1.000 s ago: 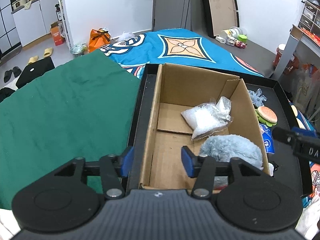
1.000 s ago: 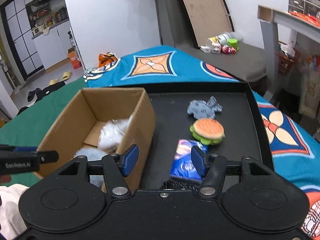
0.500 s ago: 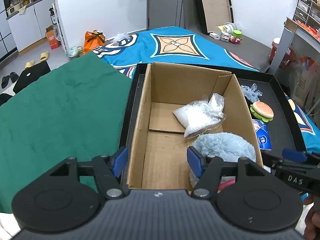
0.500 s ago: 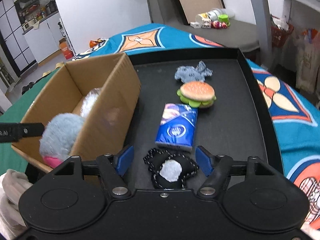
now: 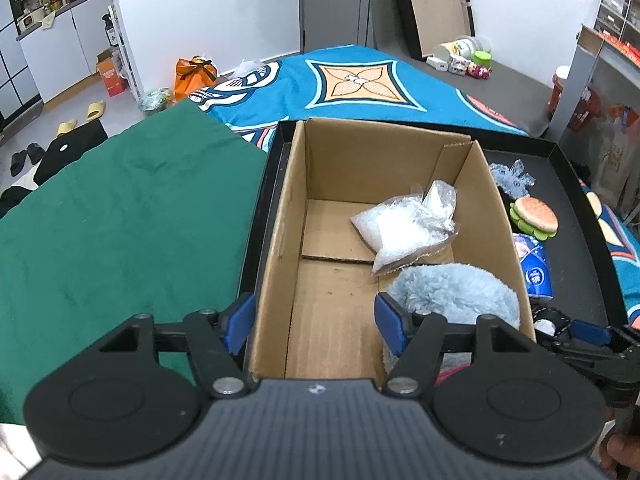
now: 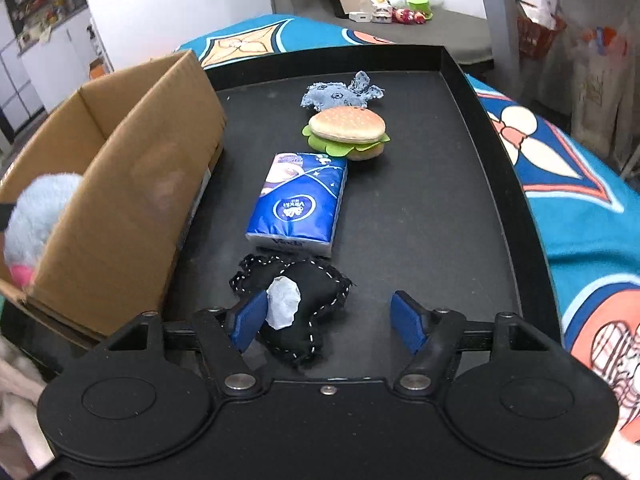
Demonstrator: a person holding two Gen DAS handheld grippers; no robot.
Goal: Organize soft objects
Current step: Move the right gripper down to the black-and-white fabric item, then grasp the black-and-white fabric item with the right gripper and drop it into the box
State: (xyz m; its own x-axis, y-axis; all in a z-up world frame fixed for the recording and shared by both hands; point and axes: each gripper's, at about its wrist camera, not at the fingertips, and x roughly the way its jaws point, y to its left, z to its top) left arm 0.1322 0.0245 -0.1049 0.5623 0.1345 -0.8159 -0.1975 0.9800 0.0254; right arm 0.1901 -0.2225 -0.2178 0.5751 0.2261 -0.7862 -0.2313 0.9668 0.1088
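The right gripper (image 6: 330, 318) is being held open and empty, its left pad beside a stitched black cushion (image 6: 298, 296) on the tray (image 6: 460, 184). Beyond, a "Vinda" tissue pack (image 6: 298, 204) and burger toy (image 6: 347, 131) are lying. The left gripper (image 5: 314, 322), open and empty, is being held over the cardboard box (image 5: 280, 248) containing a fluffy plush (image 5: 452, 292) and plastic bag (image 5: 404, 232).

The blue tissue pack (image 6: 298, 204) reads "Vinda" on its near end. Its oval logo print is too small to read.
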